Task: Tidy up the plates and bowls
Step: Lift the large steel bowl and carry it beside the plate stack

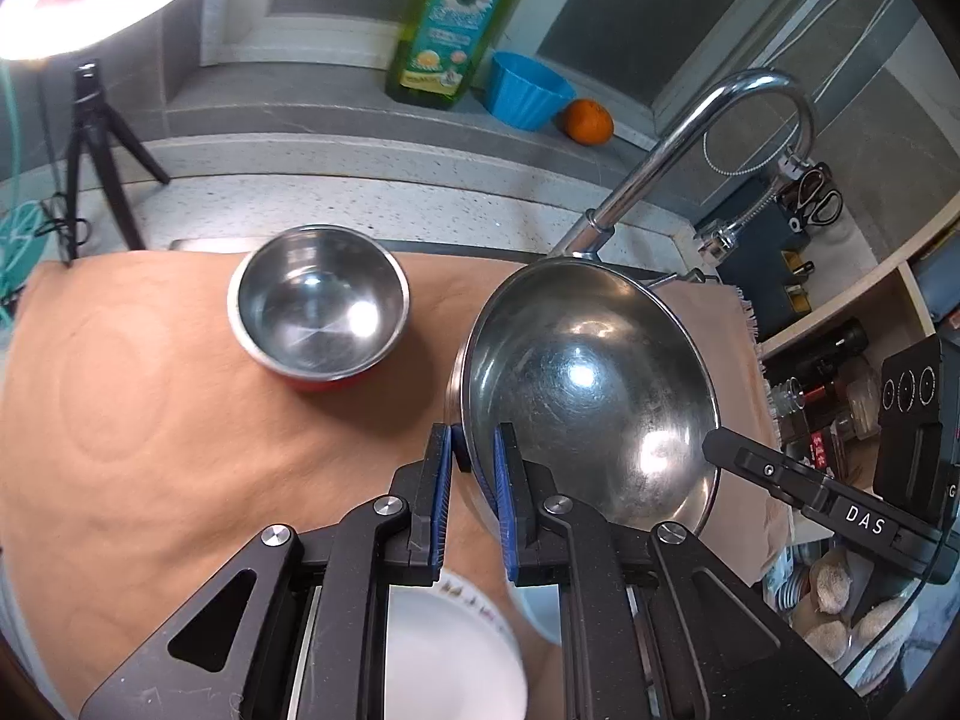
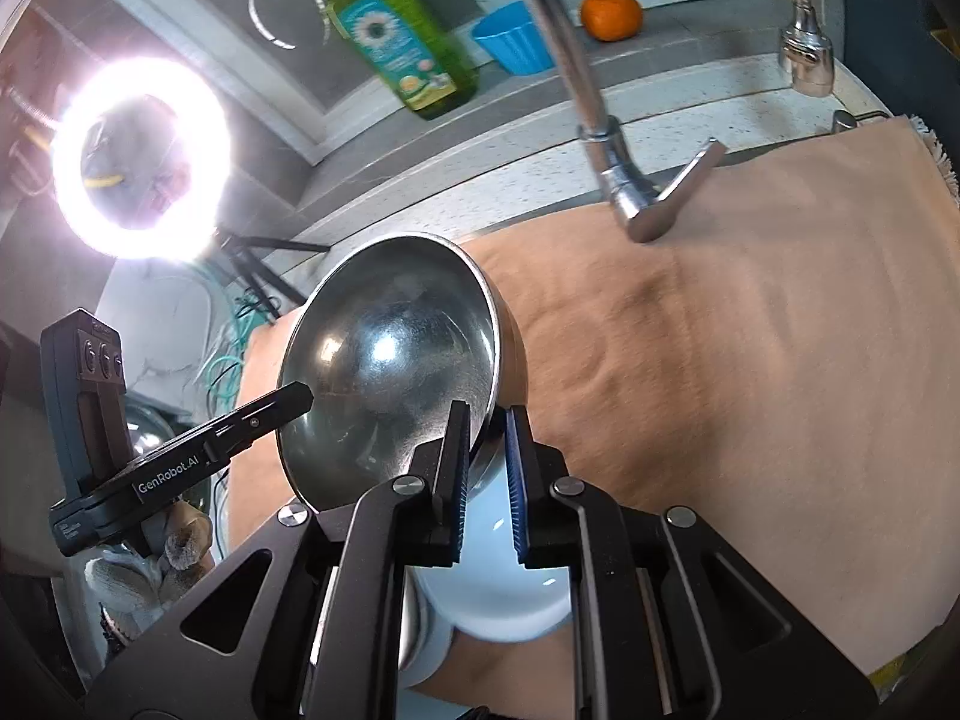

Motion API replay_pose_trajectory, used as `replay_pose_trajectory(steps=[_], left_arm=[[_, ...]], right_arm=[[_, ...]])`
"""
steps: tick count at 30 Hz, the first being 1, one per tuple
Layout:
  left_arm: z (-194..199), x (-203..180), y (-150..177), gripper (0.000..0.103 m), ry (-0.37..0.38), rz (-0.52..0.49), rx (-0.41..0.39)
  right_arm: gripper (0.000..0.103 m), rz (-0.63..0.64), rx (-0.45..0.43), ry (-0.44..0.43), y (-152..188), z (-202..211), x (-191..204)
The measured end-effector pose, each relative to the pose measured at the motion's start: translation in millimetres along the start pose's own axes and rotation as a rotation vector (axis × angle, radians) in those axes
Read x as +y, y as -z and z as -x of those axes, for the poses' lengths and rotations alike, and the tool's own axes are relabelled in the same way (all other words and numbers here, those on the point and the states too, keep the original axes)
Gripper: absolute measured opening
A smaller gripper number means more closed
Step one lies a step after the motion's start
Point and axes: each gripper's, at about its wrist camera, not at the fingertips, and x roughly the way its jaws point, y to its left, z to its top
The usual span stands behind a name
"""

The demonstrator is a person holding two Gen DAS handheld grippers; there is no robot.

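Two claws, the left claw [image 1: 474, 462] and the right claw [image 2: 486, 438], each clamp an opposite rim of the large steel bowl [image 1: 591, 384], holding it tilted above the cloth [image 1: 150, 420], likely for balance, with the small steel bowl [image 1: 318, 306] ahead of the left claw.

We see a kitchen corner lit by a bright ring light [image 2: 141, 159] on a black tripod [image 1: 90, 156] at the left. A tan cloth [image 2: 750, 330] covers the desk [image 1: 420, 192], whose speckled pale stone shows along the back edge. A curved chrome faucet [image 1: 690, 138] rises behind the cloth. On the grey ledge under the window frame [image 1: 300, 48] stand a green soap bottle [image 1: 450, 24], a blue ribbed cup [image 1: 528, 90] and an orange [image 1: 589, 121]. Grey tiles line the wall [image 1: 660, 18], and open shelves [image 1: 852, 312] with jars sit at the right.
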Motion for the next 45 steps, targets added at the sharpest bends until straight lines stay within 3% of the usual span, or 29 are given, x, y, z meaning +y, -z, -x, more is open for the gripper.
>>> replay_pose_trajectory(steps=[17, 33, 45], left_arm=[[74, 67, 53, 0.012, -0.023, 0.092, -0.067], [124, 156, 99, 0.012, -0.112, 0.241, -0.114], [128, 207, 133, 0.012, -0.166, 0.347, -0.091]], right_arm=[[0.012, 0.116, 0.028, -0.060, 51, -1, 92], [0.013, 0.231, 0.148, -0.139, 87, -56, 179], [0.013, 0.305, 0.255, -0.138, 121, -111, 221]])
